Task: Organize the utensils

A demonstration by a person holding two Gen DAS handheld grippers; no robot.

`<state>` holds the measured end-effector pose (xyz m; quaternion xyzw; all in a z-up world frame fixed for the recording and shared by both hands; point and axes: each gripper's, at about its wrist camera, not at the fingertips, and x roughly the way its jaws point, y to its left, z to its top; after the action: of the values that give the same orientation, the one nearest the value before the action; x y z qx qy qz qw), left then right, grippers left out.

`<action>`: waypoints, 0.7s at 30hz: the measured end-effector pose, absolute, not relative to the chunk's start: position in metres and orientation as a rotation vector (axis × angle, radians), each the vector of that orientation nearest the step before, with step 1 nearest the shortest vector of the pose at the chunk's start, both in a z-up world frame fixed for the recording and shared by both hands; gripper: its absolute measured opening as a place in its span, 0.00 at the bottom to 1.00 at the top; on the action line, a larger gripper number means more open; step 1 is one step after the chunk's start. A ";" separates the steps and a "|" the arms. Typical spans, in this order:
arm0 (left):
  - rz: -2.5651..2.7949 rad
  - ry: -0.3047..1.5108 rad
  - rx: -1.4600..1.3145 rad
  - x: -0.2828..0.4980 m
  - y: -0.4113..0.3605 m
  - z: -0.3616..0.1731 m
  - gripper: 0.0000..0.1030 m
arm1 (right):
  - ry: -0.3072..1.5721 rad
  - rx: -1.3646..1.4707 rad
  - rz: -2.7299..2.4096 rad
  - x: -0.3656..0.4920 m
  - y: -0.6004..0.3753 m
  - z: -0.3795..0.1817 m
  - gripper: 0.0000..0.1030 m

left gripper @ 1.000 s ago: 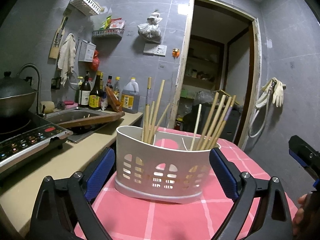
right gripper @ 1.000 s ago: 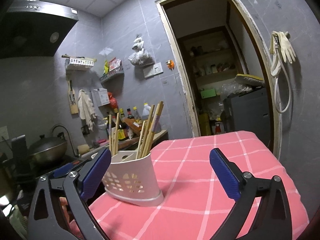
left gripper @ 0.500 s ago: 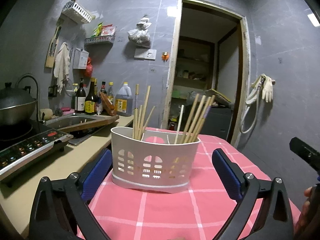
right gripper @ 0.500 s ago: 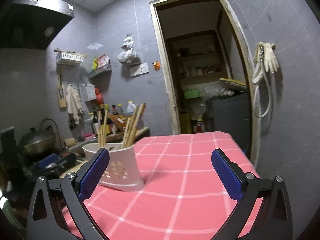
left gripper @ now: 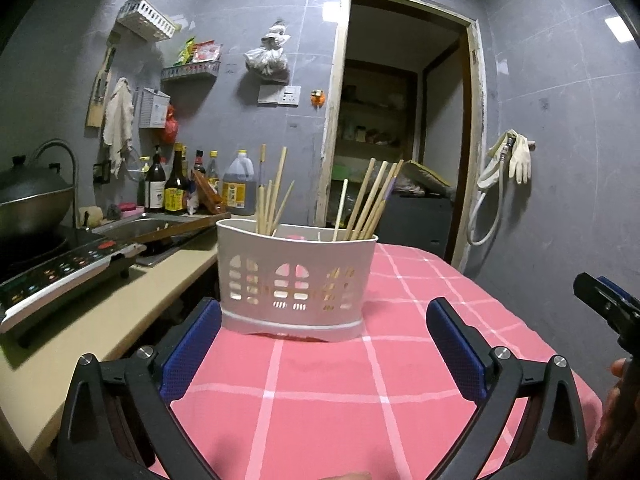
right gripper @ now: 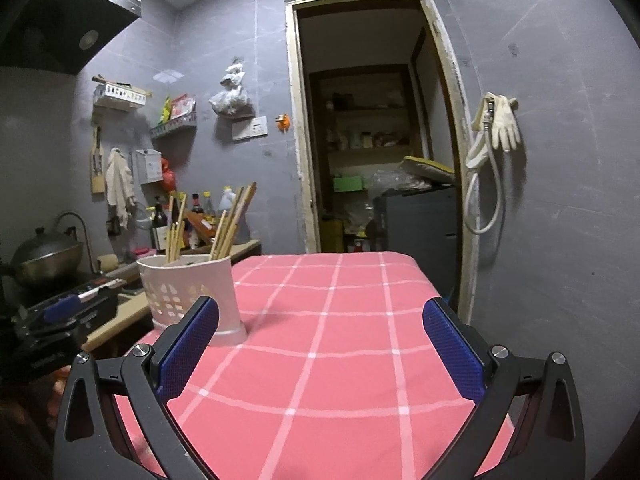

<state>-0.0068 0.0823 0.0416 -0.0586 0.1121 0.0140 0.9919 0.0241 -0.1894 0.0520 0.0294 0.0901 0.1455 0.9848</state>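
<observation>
The left gripper (left gripper: 323,340) stands spread wide with nothing between its blue pads, pointing straight at the white utensil holder (left gripper: 296,280). The right gripper (right gripper: 320,348) is likewise spread and empty, aimed at bare pink checked tablecloth (right gripper: 340,360).

Taking the holder as landmark: it stands upright on the cloth at the table's left edge, just ahead of the left gripper and centred between its fingers, apart from them. Its long side runs crosswise to that gripper, nearly as wide as the gap between the pads. From the right gripper the holder lies ahead and to the left, beyond the left finger. The left hand is the nearer one, so I judge any next move on the holder falls to it.

Count: one holder, two grippers. The chopsticks (left gripper: 372,200) stand in two bunches, about five on the holder's left and about six on its right; overlap blurs the exact number. No loose utensil shows on the cloth.
</observation>
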 end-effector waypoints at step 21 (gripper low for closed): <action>0.068 0.189 -0.123 -0.038 0.076 0.025 0.98 | 0.191 0.081 0.197 0.001 -0.208 0.033 1.00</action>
<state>-0.0376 0.0758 0.0248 -0.0611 0.0944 0.0339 0.9931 0.0010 -0.2076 0.0326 0.0403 0.0951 0.0982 0.9898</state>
